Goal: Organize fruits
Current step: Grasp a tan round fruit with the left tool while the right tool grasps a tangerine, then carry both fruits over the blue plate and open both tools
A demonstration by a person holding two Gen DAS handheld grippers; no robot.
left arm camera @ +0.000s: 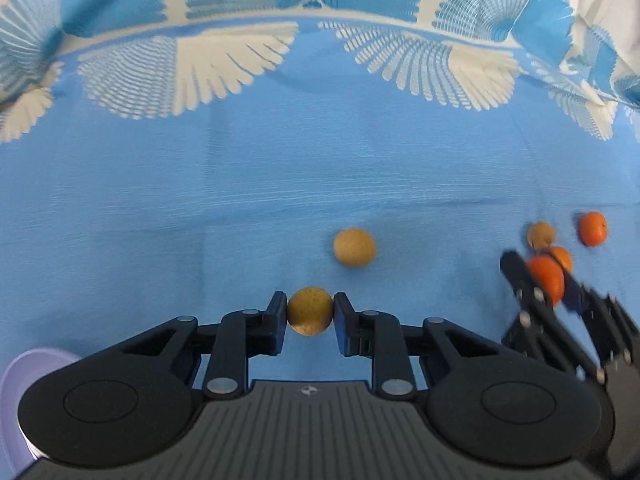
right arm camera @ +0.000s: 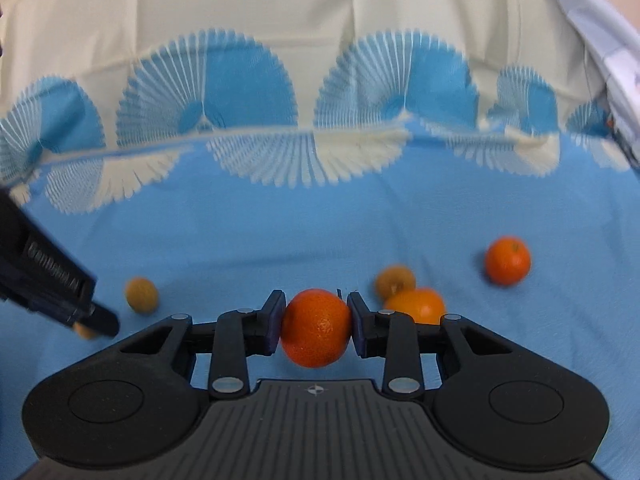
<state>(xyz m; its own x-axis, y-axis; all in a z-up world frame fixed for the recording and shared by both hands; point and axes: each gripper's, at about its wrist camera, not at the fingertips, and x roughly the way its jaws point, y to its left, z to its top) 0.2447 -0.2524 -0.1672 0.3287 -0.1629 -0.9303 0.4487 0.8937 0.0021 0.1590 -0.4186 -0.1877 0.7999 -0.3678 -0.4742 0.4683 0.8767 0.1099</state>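
My left gripper (left arm camera: 310,312) is shut on a small yellow-brown fruit (left arm camera: 310,310) just above the blue cloth. A second yellow-brown fruit (left arm camera: 354,247) lies ahead of it. My right gripper (right arm camera: 316,322) is shut on an orange (right arm camera: 316,328); it also shows in the left wrist view (left arm camera: 546,280) at the right. In the right wrist view another orange (right arm camera: 416,305) lies just behind the right finger, a yellow-brown fruit (right arm camera: 395,280) behind that, a third orange (right arm camera: 508,260) farther right, and a yellow-brown fruit (right arm camera: 141,294) at the left.
A lilac plate rim (left arm camera: 16,384) shows at the lower left of the left wrist view. The left gripper's body (right arm camera: 44,280) enters the right wrist view from the left. The blue cloth (left arm camera: 200,200) with white fan patterns covers the table and rises at the back.
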